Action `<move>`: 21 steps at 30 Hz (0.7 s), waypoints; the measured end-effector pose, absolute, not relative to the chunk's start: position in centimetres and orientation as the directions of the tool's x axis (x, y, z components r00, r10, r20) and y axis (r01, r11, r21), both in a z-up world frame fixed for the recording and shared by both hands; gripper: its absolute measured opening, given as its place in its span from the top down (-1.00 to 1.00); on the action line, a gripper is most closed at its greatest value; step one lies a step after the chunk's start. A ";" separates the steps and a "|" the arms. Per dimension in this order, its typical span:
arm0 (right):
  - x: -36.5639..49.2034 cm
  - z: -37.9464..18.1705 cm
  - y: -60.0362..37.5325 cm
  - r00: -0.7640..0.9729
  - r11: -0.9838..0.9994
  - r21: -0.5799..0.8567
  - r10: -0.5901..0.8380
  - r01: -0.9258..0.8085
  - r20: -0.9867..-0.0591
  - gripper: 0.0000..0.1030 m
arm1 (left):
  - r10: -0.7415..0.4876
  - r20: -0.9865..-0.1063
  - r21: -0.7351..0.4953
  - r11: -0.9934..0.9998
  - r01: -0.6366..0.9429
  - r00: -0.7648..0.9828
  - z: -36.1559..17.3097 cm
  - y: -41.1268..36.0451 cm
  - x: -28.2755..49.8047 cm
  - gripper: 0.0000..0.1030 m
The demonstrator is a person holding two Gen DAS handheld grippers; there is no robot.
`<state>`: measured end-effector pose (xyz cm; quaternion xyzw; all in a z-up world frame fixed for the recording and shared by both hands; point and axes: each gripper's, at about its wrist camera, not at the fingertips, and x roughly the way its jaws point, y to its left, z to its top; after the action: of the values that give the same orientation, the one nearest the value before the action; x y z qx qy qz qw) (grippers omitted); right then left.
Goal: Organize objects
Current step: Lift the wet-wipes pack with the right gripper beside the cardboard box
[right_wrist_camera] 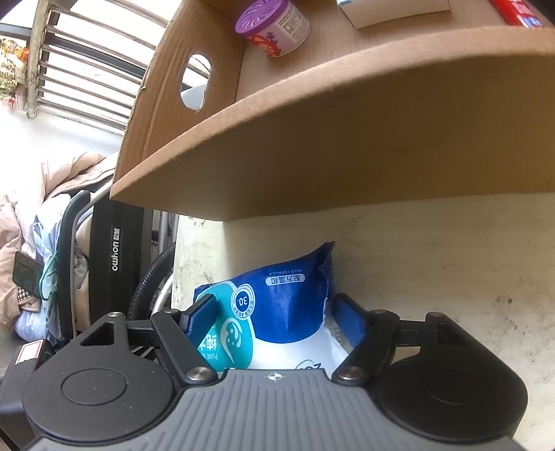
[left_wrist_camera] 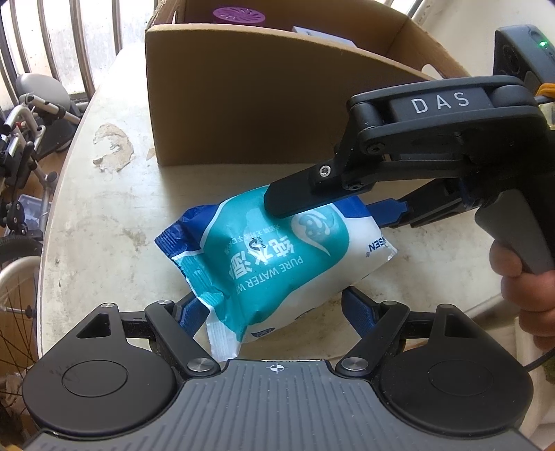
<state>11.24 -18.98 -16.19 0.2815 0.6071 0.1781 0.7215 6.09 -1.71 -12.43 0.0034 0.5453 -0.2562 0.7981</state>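
Observation:
A teal, blue and white pack of wet wipes [left_wrist_camera: 277,256] [right_wrist_camera: 288,305] lies tilted on the pale table [left_wrist_camera: 104,215], just in front of a cardboard box [left_wrist_camera: 242,104]. My left gripper [left_wrist_camera: 274,310] straddles its near end, blue pads against both sides. My right gripper [left_wrist_camera: 319,208] [right_wrist_camera: 274,301] reaches in from the right and grips the pack's far end. One finger lies over the pack's top edge, the other behind it. In the right wrist view both pads sit against the pack.
The open cardboard box [right_wrist_camera: 347,156] holds a purple air-freshener tub [right_wrist_camera: 274,24], a white carton [right_wrist_camera: 392,10] and a red packet [right_wrist_camera: 517,14]. A person's hand [left_wrist_camera: 527,288] holds the right gripper's handle. A wheelchair [left_wrist_camera: 24,138] stands past the table's left edge.

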 end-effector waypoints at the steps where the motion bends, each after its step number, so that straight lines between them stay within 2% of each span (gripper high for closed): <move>1: 11.3 -16.2 -19.0 0.201 0.777 0.623 0.599 0.089 -0.775 -0.50 | -0.405 -0.873 -0.274 0.869 0.412 0.272 -12.4 -1.8 6.2 -0.57; 21: 10.4 -15.3 -18.5 0.214 0.789 0.611 0.587 0.067 -0.781 -0.41 | -0.399 -0.882 -0.276 0.869 0.411 0.251 -11.5 -2.2 6.0 -0.54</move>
<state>10.41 -18.53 -15.32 0.2718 0.6009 0.1781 0.7303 5.95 -2.22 -11.46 0.0054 0.5557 -0.2561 0.7909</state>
